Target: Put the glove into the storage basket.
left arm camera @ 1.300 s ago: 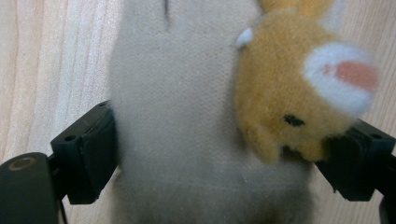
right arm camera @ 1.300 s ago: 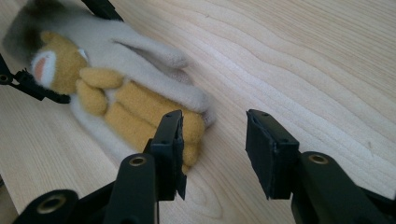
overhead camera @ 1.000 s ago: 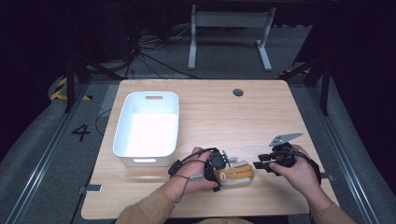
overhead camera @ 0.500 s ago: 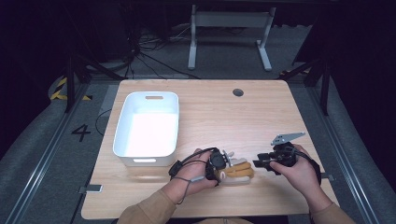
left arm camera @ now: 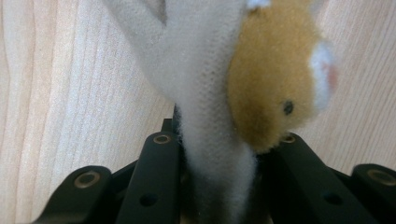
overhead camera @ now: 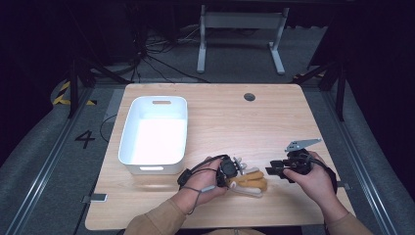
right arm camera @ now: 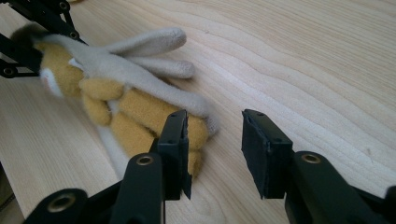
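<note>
Gripping plush toy (overhead camera: 249,180), left hand-held gripper (overhead camera: 231,171), right hand-held gripper (overhead camera: 272,172) wide, wooden table (overhead camera: 235,122), dark room

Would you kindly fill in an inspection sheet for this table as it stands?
Surface: wooden table, level, unmarked.
Job's things: plush toy lying near the front edge; white bin to its left, nothing in it.
Clutter: nothing seen.
Grippers: left gripper has just been closing, jaws pressing the toy; right gripper open at the toy's other end.
Cables: one trails over the left hand.
Surroundings: dark floor, metal stand behind.
</note>
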### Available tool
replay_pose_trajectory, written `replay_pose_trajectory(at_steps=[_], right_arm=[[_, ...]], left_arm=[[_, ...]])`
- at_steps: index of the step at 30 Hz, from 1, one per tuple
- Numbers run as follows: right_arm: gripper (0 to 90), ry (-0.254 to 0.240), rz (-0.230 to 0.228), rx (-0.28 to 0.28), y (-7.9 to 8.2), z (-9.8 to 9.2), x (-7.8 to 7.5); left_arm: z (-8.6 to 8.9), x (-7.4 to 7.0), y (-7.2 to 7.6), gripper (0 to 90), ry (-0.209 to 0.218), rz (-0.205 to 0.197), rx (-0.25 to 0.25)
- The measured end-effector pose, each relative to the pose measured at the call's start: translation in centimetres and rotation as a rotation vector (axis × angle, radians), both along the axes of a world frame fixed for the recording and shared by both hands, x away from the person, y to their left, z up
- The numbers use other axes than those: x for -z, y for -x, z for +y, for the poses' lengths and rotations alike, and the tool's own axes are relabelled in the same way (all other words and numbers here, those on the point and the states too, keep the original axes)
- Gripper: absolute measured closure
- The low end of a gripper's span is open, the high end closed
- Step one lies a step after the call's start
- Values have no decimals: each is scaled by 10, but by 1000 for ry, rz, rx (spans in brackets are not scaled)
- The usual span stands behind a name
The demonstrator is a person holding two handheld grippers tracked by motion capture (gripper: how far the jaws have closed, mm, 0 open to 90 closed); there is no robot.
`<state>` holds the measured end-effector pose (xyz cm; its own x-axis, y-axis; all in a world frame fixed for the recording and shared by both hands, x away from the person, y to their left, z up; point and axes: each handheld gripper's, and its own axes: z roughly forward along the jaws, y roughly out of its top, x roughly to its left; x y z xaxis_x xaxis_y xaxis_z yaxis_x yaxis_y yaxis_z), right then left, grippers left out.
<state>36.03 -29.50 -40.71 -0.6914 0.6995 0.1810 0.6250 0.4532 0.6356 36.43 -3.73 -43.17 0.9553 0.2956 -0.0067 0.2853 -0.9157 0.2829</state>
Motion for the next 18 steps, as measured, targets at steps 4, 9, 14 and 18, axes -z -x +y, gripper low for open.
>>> replay_pose_trajectory(at_steps=[4, 9, 14, 18], right_arm=[[614, 0, 1, 3, -1, 0, 0], [610, -4, 3, 7, -2, -3, 1], [606, -7, -6, 12, -2, -5, 0], [605, -14, -8, 24, -2, -7, 0]], left_arm=[[3, 0, -4, 756, 21, 40, -11], [7, -3, -6, 762, 39, 54, -29], [11, -9, -8, 766, 76, 92, -51], [14, -15, -7, 765, 94, 100, -60]])
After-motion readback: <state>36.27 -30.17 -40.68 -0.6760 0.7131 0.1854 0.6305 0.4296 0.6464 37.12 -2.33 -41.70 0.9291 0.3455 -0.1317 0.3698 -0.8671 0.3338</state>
